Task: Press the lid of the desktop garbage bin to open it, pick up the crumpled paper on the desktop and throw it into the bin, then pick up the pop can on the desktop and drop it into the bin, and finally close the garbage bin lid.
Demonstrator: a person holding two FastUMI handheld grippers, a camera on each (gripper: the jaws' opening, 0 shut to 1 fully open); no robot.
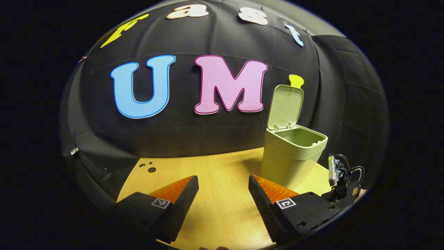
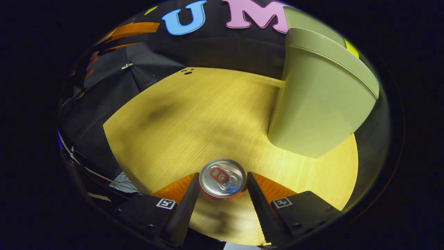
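The pale green bin (image 1: 289, 163) stands at the right of the wooden table (image 1: 222, 211) with its lid (image 1: 285, 106) swung up and the inside showing. My left gripper (image 1: 223, 182) hovers open over bare table, left of the bin, with nothing between its fingers. In the right gripper view I look down on the silver top of the pop can (image 2: 222, 178). My right gripper (image 2: 222, 185) has both fingers pressed against the can's sides. The bin's wall (image 2: 319, 104) rises just beyond and to the right. The other gripper (image 1: 341, 177) shows low beside the bin.
Small dark holes (image 1: 150, 168) mark the table's far left corner, also seen as holes (image 2: 188, 72) near the back wall. Cables (image 2: 86, 170) hang past the table's left edge. Open tabletop (image 2: 194, 118) stretches left of the bin.
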